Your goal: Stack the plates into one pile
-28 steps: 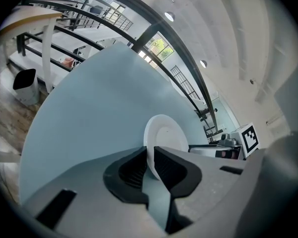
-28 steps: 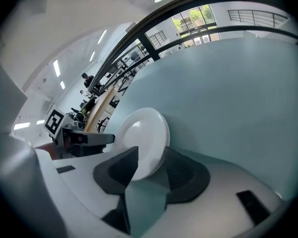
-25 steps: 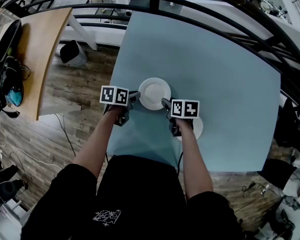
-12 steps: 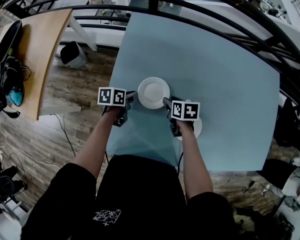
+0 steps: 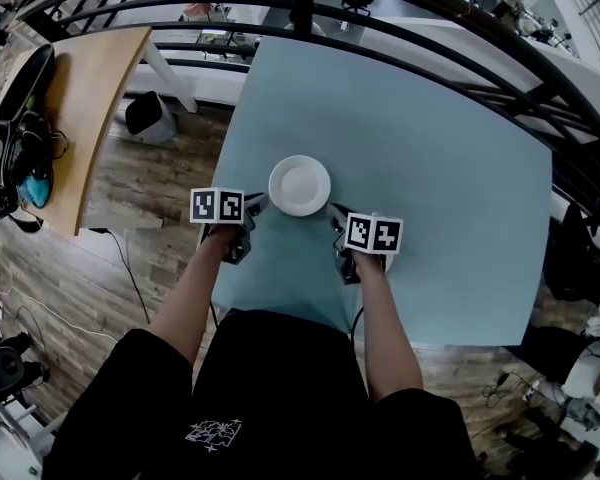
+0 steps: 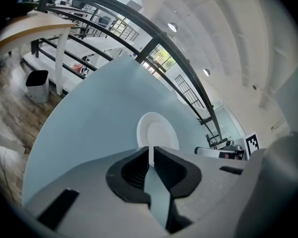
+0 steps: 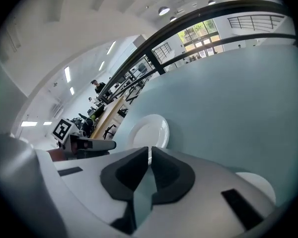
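Plates number 2: centre plate (image 5: 300,186) on the surface (image 5: 430,148), near plate (image 7: 258,185) beside my right fingers (image 5: 333,211), just closed on nothing; left fingers (image 5: 258,203) together, empty. I'd reopen wide and take its rim squarely.

My left gripper (image 6: 149,150): matt grey plastic, black ribbed pads (image 6: 137,170); plate (image 5: 300,185): glossy white, smooth; table (image 5: 430,158): matt pale-blue top; floor (image 5: 130,218): wood planks; railing (image 5: 430,38): dark metal.
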